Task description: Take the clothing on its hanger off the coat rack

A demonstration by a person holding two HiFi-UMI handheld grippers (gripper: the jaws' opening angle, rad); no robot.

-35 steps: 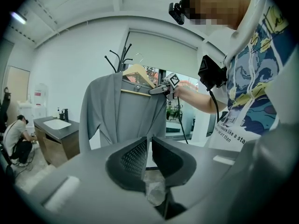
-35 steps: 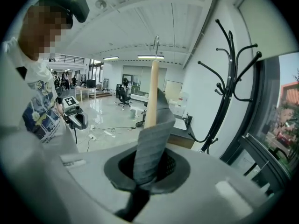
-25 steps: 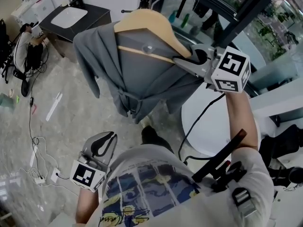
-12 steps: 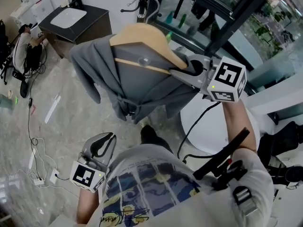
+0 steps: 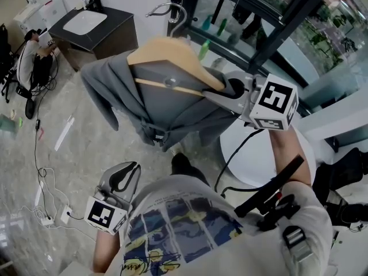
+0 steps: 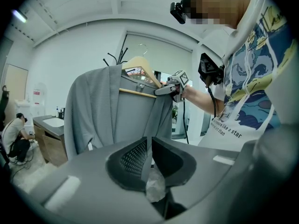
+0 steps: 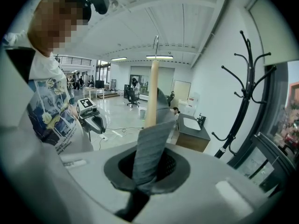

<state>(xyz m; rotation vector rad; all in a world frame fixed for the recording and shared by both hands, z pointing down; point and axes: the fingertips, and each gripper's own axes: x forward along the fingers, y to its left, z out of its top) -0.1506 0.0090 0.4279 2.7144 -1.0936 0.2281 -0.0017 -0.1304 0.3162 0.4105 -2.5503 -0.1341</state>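
Note:
A grey garment hangs on a wooden hanger whose metal hook points up, free in the air. My right gripper is shut on the hanger's right shoulder end through the cloth; in the right gripper view a fold of the garment is pinched between the jaws and the hanger rises beyond them. The black coat rack stands to the right of it, apart from the hanger. My left gripper is held low at the left, shut, with nothing in it, and it looks up at the garment.
A dark vanity with a white sink stands at the back left. A person crouches beside it. Cables lie on the glossy floor. A round white table is under my right arm, and a black-framed glass wall is behind.
The hanger with the garment has shifted left and a little down in the head view, and its hook has come into sight. The right gripper moved with it. The left gripper has stayed put.

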